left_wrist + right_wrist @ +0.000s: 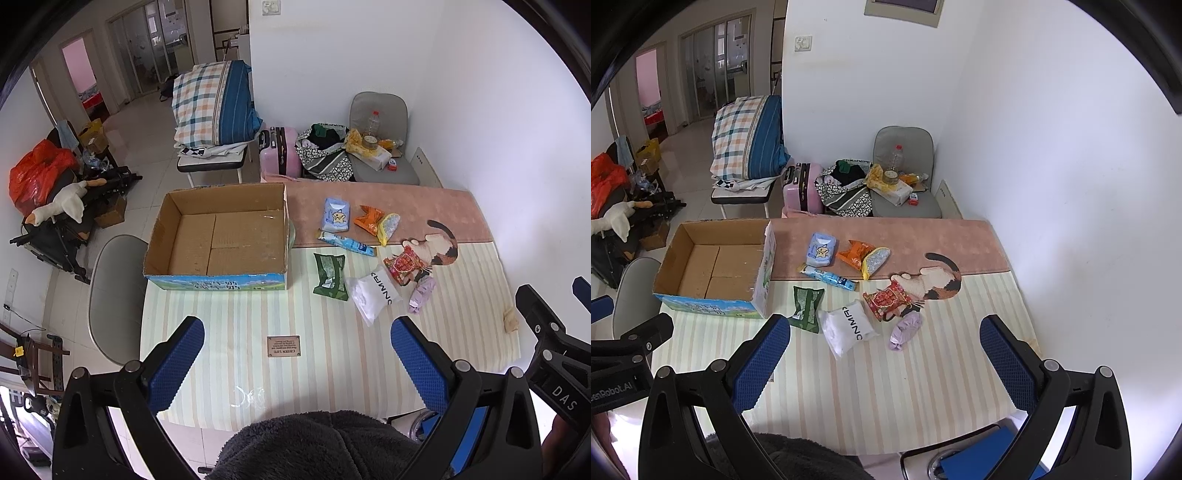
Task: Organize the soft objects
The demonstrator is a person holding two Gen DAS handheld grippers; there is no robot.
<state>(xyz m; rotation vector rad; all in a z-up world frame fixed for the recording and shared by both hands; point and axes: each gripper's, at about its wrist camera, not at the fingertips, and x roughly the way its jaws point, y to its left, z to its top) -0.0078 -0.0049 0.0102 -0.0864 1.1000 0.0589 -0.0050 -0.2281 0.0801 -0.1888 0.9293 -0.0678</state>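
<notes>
Cardboard is the big player on this table: the open cardboard box point(221, 236) sits at the left side of the striped tablecloth point(258, 325) with nothing inside, so we're judging the sorting hasn't really begun. Both of our claws hang above the near edge of the table, well apart from the goods. Our left gripper point(297, 363) has its blue pads spread wide with nothing between them, and our right gripper point(884, 363) is just as wide and bare.

The soft stuff lies in a loose cluster right of the box. Nearest to us is the white pouch point(847, 326), just beside the green snack bag point(806, 308) and the purple cloth bundle point(905, 330). Further back are the red packet point(888, 301), the blue tube pack point(831, 277), the orange snack bag point(855, 254), the yellow-edged pouch point(875, 260) and the blue wipes pack point(820, 249).

Our guess for the next move: reach the right claw forward and down onto the white pouch, pinch it across its short side, then carry it left into the box. In the right wrist view its long axis runs diagonally, one corner pointing toward us and down-left, the other up-right toward the red packet. The green bag runs roughly away from us, alongside the box's right wall.
</notes>
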